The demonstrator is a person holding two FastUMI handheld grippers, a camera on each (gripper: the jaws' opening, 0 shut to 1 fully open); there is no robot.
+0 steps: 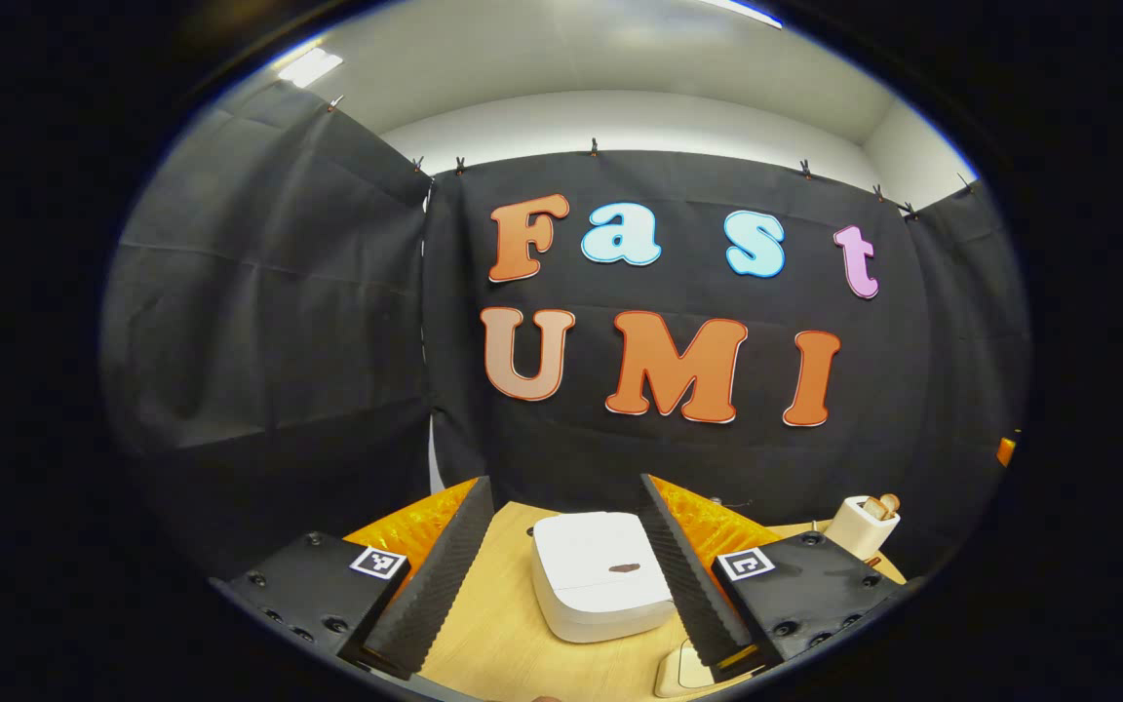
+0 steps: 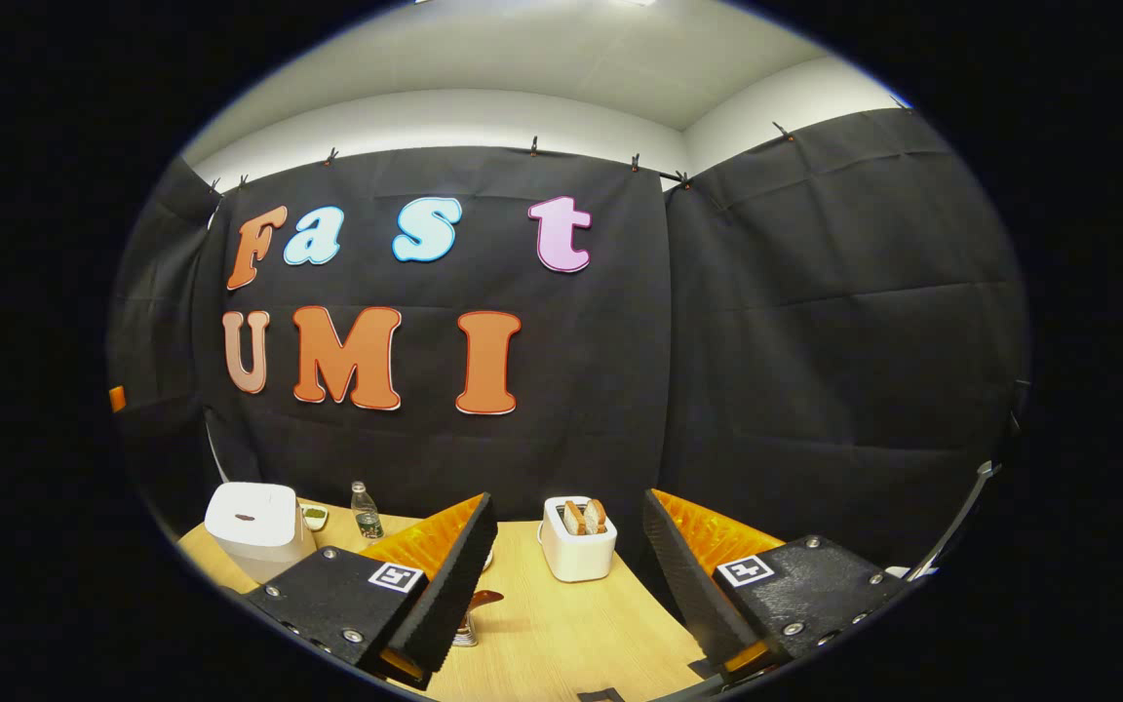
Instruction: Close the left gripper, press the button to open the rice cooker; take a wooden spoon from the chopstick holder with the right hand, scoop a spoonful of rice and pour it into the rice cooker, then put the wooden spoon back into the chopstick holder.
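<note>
The white, rounded-square plastic rice cooker (image 1: pixel 602 575) stands on the light wooden counter (image 1: pixel 498 624) with its lid down, directly ahead of the left tool (image 1: pixel 566 565) and framed between that tool's two black ribbed fingers (image 1: pixel 435 575), which stand wide apart and grip nothing. A small dark mark sits on the cooker's lid near its front edge. Just beside the left tool's right-hand finger, at the lower edge of the left gripper view, lies part of a cream-coloured object (image 1: pixel 683 671); its nature cannot be determined. Farther off to the right on the counter stands a white toaster (image 1: pixel 862 526) with bread slices protruding from its top.

In the right gripper view, the right tool (image 2: pixel 571 575) is likewise released, fingers spread and empty. Close to its left-hand finger, partly hidden behind it, a brown wooden spoon (image 2: pixel 485 598) projects from a metallic chopstick holder (image 2: pixel 465 632) on the counter. Ahead, between the fingers, stands the white toaster with two slices in its slots. Farther left, the rice cooker stands near the counter's edge, with a small bowl of dark contents (image 2: pixel 314 515) and a clear plastic bottle (image 2: pixel 365 511) just beyond it, near the black cloth wall (image 2: pixel 815 341).
</note>
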